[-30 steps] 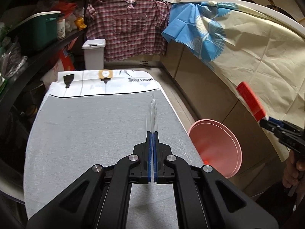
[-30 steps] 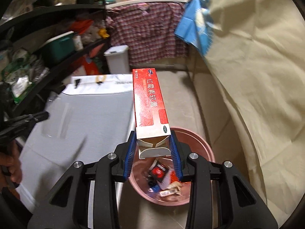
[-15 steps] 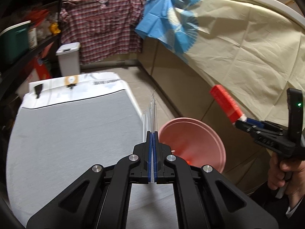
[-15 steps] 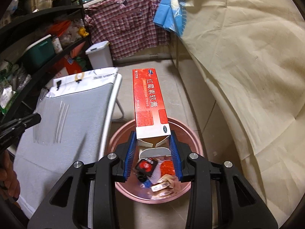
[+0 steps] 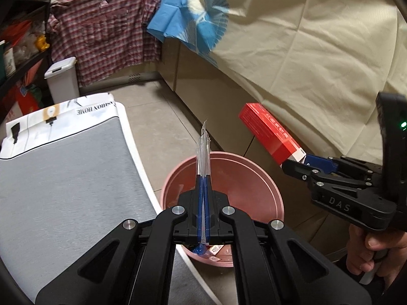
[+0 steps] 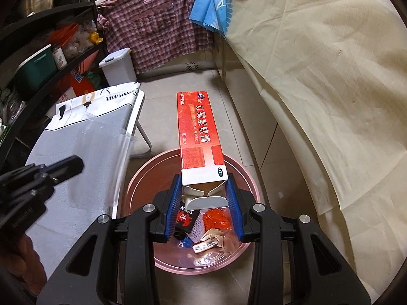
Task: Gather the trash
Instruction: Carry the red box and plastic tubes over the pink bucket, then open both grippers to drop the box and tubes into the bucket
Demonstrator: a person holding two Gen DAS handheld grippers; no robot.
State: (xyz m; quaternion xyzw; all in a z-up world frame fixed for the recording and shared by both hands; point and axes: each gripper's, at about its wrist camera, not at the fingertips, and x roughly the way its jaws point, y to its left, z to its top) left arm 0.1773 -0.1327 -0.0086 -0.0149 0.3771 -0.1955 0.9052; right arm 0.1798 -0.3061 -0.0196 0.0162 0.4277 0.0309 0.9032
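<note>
My left gripper is shut on a thin clear plastic wrapper that stands up edge-on between the pads, above the pink bin. My right gripper is shut on a long red medicine carton and holds it over the same pink bin, which contains several wrappers and scraps. The carton also shows in the left wrist view, at the right above the bin. In the right wrist view the wrapper hangs as a clear sheet from the left gripper at the left.
A grey padded table with a printed white end stands left of the bin. A small white lidded bin stands on the floor behind it. Cream cloth drapes the counter on the right. Dark shelves fill the left.
Both grippers have moved from beside the table to above the pink bin, each still holding its item. The left gripper swung right off the table; the bin's contents now show under the right gripper.
</note>
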